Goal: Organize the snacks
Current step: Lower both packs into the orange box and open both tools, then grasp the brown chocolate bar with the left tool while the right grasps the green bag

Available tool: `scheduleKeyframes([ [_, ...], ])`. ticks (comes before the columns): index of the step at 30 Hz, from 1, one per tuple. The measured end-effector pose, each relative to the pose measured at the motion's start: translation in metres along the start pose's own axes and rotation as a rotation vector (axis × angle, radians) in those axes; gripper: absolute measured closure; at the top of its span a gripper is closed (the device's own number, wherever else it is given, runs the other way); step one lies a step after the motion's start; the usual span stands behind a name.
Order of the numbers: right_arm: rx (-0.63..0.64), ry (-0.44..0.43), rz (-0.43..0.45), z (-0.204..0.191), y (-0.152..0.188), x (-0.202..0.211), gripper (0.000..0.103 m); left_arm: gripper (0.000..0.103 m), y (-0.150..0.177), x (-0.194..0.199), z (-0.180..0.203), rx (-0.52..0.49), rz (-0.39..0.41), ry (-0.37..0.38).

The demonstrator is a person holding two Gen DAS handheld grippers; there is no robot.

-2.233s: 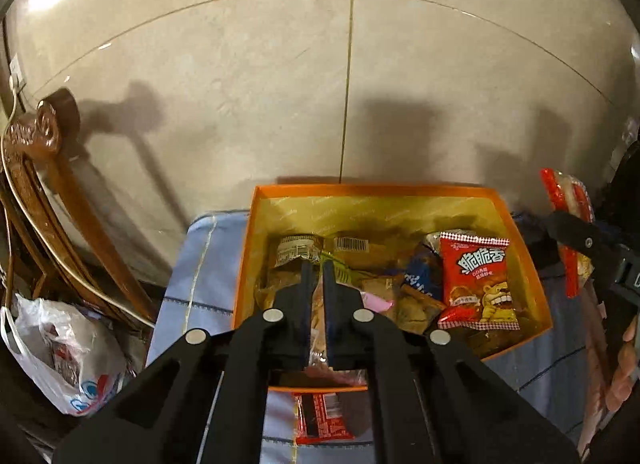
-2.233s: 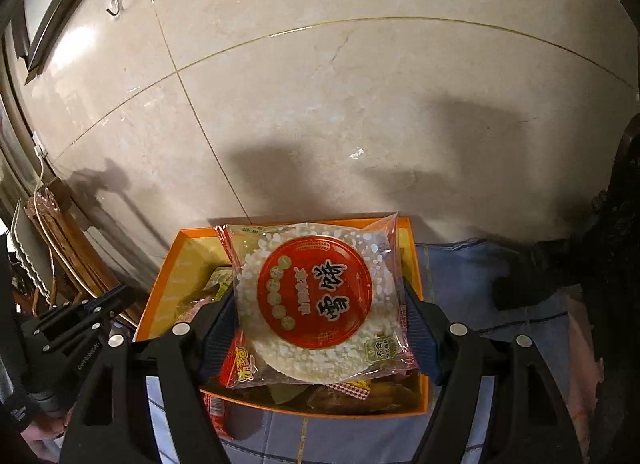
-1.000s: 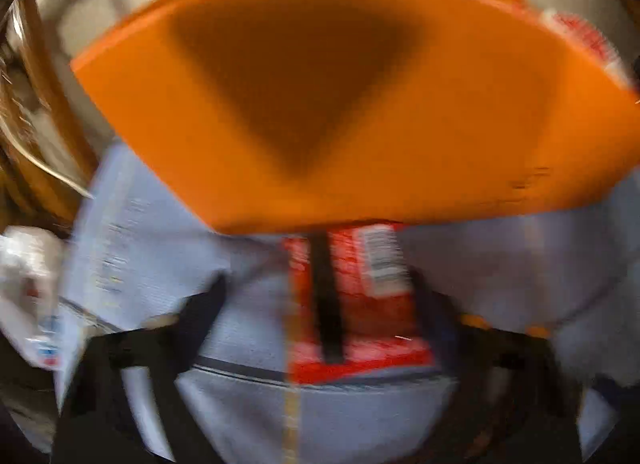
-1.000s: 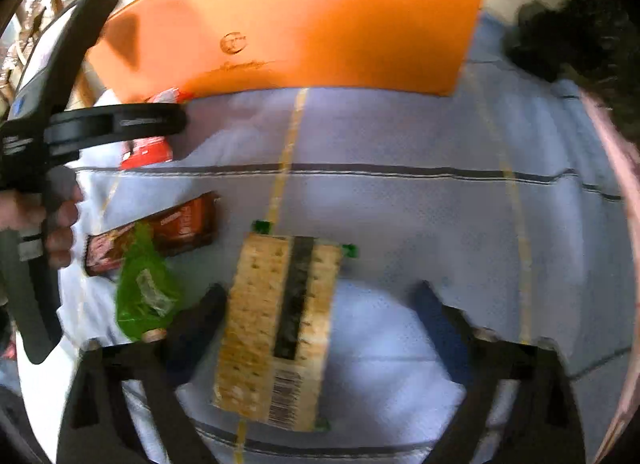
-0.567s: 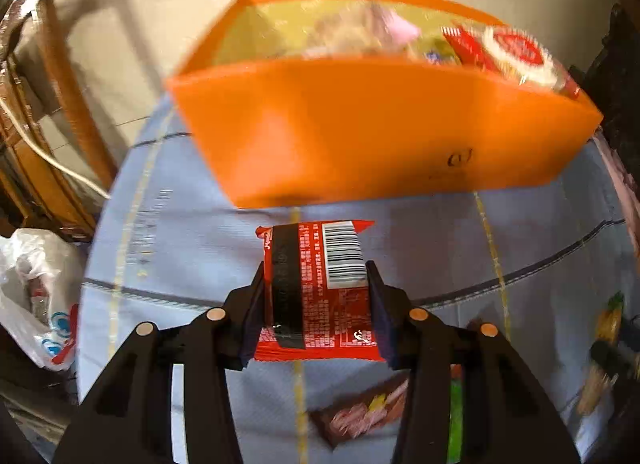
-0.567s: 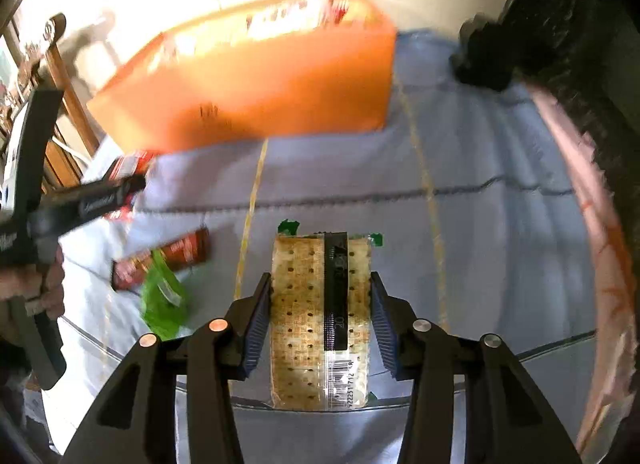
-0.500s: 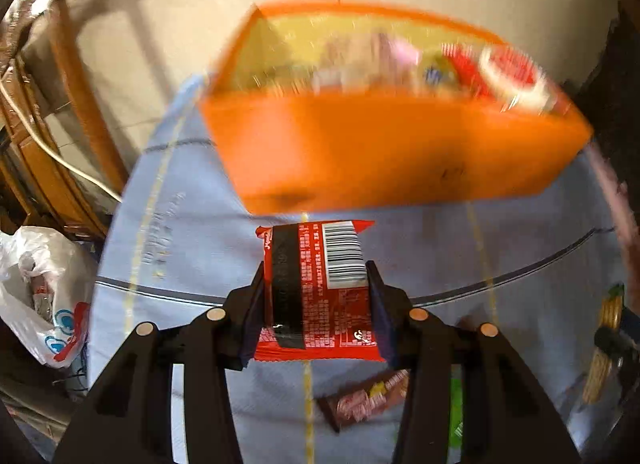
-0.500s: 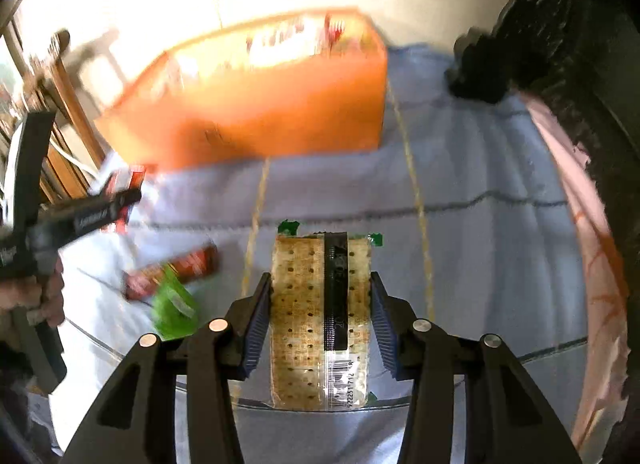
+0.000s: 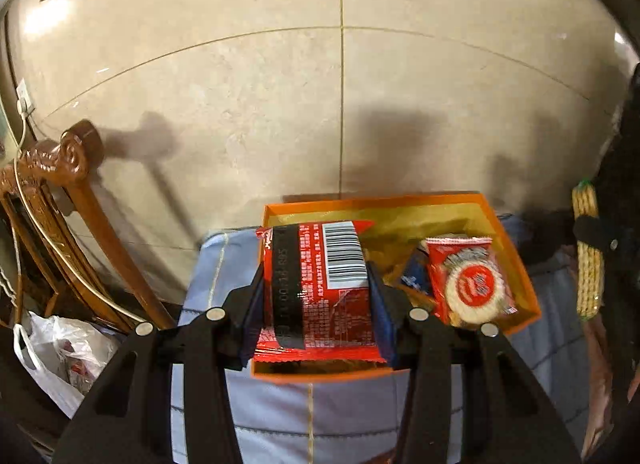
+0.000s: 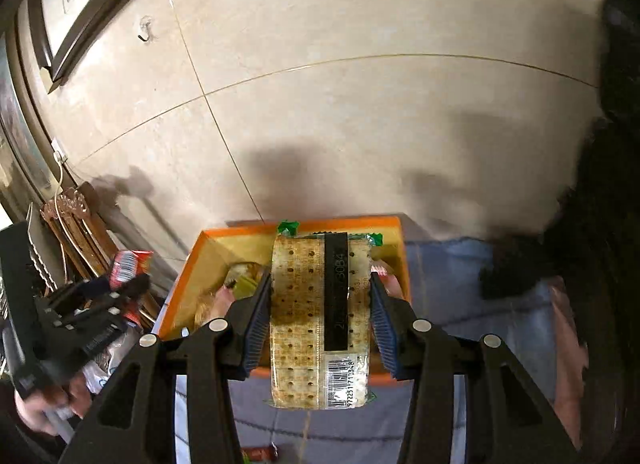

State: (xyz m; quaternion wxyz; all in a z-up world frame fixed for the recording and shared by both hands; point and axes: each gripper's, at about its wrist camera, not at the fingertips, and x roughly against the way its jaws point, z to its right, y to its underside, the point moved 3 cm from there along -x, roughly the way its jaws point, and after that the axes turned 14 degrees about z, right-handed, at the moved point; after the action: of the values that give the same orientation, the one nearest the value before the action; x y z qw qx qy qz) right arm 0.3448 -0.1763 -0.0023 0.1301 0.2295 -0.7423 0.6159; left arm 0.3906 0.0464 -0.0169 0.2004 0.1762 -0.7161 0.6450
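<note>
My left gripper point(image 9: 316, 296) is shut on a red snack packet point(image 9: 320, 288) with a barcode and holds it above the near left part of the orange box point(image 9: 516, 264). My right gripper point(image 10: 318, 312) is shut on a clear pack of crackers point(image 10: 300, 324) and holds it above the same orange box point(image 10: 192, 264). Inside the box lie a round rice-cracker pack point(image 9: 472, 288) and other snacks. The crackers also show at the right edge of the left wrist view point(image 9: 586, 256). The left gripper with its red packet point(image 10: 128, 264) shows at the left of the right wrist view.
The box stands on a pale blue tablecloth point(image 9: 320, 420) against a marble tile wall point(image 9: 340, 103). A carved wooden chair point(image 9: 60, 191) and a white plastic bag point(image 9: 60, 352) are to the left. A dark object point(image 10: 516, 264) sits to the right of the box.
Both grippers closed on snacks lying on the cloth, the red packet and the crackers, then lifted them up over the orange box.
</note>
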Motion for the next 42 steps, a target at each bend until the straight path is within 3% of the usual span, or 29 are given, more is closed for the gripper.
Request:
scheduleKeyframes([
  [9,0.007,0.014,-0.086,-0.001,-0.011,-0.045,0.055,0.058,-0.003,-0.039,0.004,-0.016,-0.044,-0.014],
  [10,0.021,0.012,-0.094,-0.002,-0.012,-0.049,0.049,0.053,-0.005,-0.043,0.005,-0.018,-0.051,-0.005],
  [11,0.053,0.026,-0.116,-0.004,-0.011,-0.056,0.011,0.016,-0.005,-0.044,0.007,-0.018,-0.055,-0.001],
  [12,0.087,0.058,-0.125,-0.007,-0.013,-0.061,0.003,0.006,-0.005,-0.043,0.007,-0.015,-0.048,-0.029],
  [15,0.103,0.076,-0.068,-0.006,-0.018,-0.054,0.004,0.004,-0.005,-0.039,0.005,-0.015,0.02,-0.067],
  [20,0.075,0.058,-0.076,-0.001,-0.012,-0.033,0.004,0.004,0.007,-0.034,-0.011,0.022,-0.023,-0.052],
  [22,0.07,0.012,-0.088,-0.007,0.004,-0.015,0.004,0.004,0.021,-0.019,-0.022,0.018,-0.017,-0.05],
  [24,0.113,-0.085,-0.144,-0.025,0.047,0.004,0.004,0.004,0.045,0.0,-0.034,0.002,-0.017,-0.051],
  [26,0.233,-0.19,-0.234,-0.053,0.117,0.017,0.004,0.004,0.071,0.017,-0.043,-0.026,-0.038,-0.056],
  [30,0.378,-0.281,-0.351,-0.086,0.225,0.013,0.004,0.004,0.128,0.041,-0.066,-0.074,-0.1,-0.102],
  [32,0.395,-0.274,-0.386,-0.089,0.257,0.0,0.004,0.004,0.149,0.049,-0.077,-0.051,-0.148,-0.108],
  [36,0.371,-0.274,-0.381,-0.082,0.268,-0.013,0.004,0.004,0.184,0.065,-0.093,-0.04,-0.195,-0.124],
  [37,0.374,-0.281,-0.375,-0.081,0.268,-0.015,0.005,0.004,0.191,0.066,-0.094,-0.046,-0.205,-0.126],
  [38,0.384,-0.285,-0.381,-0.081,0.27,-0.017,0.028,0.004,0.196,0.066,-0.095,-0.052,-0.214,-0.129],
  [39,0.386,-0.303,-0.401,-0.082,0.272,-0.017,0.062,0.004,0.202,0.065,-0.094,-0.061,-0.229,-0.136],
  [42,0.37,-0.332,-0.426,-0.086,0.271,-0.009,0.068,0.004,0.213,0.062,-0.087,-0.069,-0.26,-0.121],
])
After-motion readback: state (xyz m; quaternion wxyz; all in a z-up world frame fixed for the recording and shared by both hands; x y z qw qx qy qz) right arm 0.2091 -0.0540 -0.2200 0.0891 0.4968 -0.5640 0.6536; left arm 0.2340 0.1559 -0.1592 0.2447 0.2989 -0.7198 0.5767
